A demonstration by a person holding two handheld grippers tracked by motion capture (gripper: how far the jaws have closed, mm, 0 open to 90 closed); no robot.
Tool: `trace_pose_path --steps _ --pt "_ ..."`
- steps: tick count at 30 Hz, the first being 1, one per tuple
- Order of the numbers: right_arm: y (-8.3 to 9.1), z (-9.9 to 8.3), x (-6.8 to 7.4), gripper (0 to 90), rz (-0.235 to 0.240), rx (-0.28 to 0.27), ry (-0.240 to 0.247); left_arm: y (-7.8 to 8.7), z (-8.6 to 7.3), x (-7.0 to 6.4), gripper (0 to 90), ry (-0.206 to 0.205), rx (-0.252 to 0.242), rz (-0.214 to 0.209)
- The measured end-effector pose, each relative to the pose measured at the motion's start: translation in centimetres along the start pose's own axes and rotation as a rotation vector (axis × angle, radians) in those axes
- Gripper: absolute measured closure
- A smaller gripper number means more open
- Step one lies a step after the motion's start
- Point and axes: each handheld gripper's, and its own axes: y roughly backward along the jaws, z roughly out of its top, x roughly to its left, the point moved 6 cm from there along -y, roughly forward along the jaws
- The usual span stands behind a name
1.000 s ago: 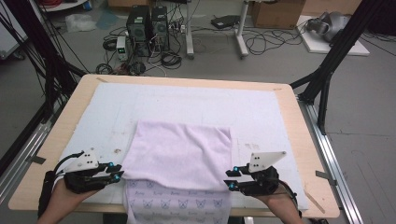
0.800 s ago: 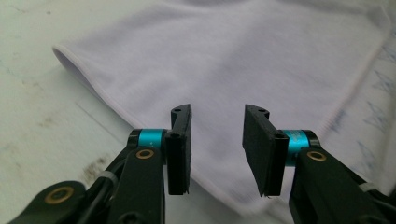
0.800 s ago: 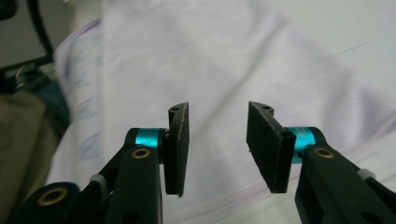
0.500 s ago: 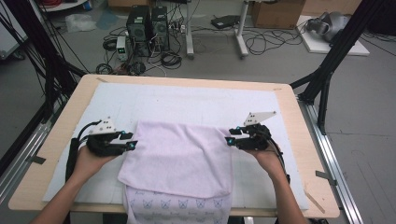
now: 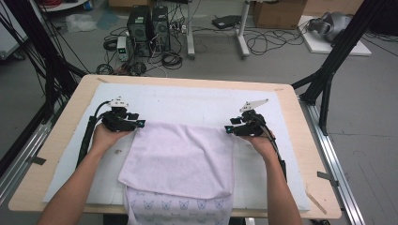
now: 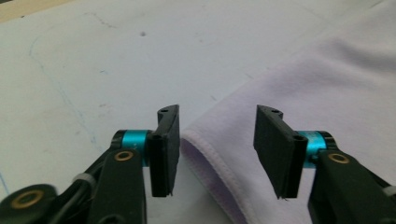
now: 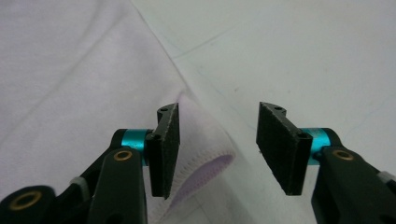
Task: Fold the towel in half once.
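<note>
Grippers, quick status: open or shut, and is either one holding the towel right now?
Left gripper: open, jaws apart around a corner of the lavender towel, not clamped.
Right gripper: open, towel corner lying between its jaws, holding nothing.

A wooden table with rounded corners stands on a grey floor and carries a white mat over most of its top. Black frame struts rise at both sides of it, and metal rails run along its left and right edges. Beyond the far edge, two black computer towers sit amid tangled cables. White desk legs stand nearby, and a cardboard box rests farther back.
</note>
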Motion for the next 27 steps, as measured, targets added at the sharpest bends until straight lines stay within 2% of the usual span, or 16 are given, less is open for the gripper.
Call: trace_pose_path --steps 2,5,6,7,8,9,10,11,12,14,16,18,22,23,25,27 --pt "-0.4 -0.4 -0.2 47.0 0.010 0.015 -0.012 -0.8 -0.3 0.5 41.9 0.033 0.039 0.020" --pt "-1.2 -0.8 -0.6 47.2 0.006 0.039 -0.030 -1.9 -1.0 0.7 40.6 0.074 0.070 -0.004" --pt "-1.4 -0.9 -0.7 49.5 0.012 0.042 -0.036 -2.1 -1.2 0.6 44.3 0.058 0.080 -0.002" --pt "-1.7 -1.1 -0.6 56.0 0.036 0.047 -0.057 -2.1 -1.1 0.5 48.9 0.034 0.076 0.010" --pt "-1.9 -1.2 -0.6 64.1 0.059 0.058 -0.058 -1.9 -1.1 0.3 61.5 0.023 0.073 -0.031" --pt "-2.1 -1.3 -0.6 76.3 0.057 0.065 -0.044 -1.9 -0.9 0.2 74.8 0.016 0.075 -0.022" --pt "-2.0 -1.2 -0.5 84.7 0.074 0.066 -0.046 -1.7 -0.8 0.2 79.7 0.005 0.070 -0.016" --pt "-2.0 -0.9 -0.6 85.9 0.062 0.063 -0.036 -1.5 -0.6 0.3 84.2 0.007 0.063 0.006" --pt "-1.8 -0.4 -0.7 86.3 0.040 0.081 -0.022 -1.4 -0.5 0.5 85.3 0.005 0.061 0.019" --pt "-1.2 0.7 -0.9 86.7 0.005 0.067 -0.006 -0.8 0.2 1.0 85.8 0.017 0.039 0.046" --pt "-0.1 2.3 -1.3 86.8 -0.027 0.038 0.000 0.2 1.4 1.6 86.1 0.015 -0.001 0.093" --pt "1.2 4.2 -1.8 87.0 -0.064 0.008 0.016 1.2 2.9 2.1 86.2 0.015 -0.031 0.107" --pt "3.6 8.5 -2.1 87.0 -0.124 -0.040 0.072 4.5 7.8 2.8 86.3 -0.030 -0.119 0.150" --pt "4.4 9.8 -2.2 87.0 -0.136 -0.061 0.078 5.2 8.8 2.9 86.3 -0.039 -0.134 0.158" --pt "5.5 11.5 -2.4 87.0 -0.146 -0.088 0.089 6.9 11.1 3.1 86.2 -0.056 -0.176 0.170" --pt "6.6 13.0 -2.5 86.9 -0.157 -0.123 0.096 7.9 12.8 3.2 86.1 -0.081 -0.207 0.181"
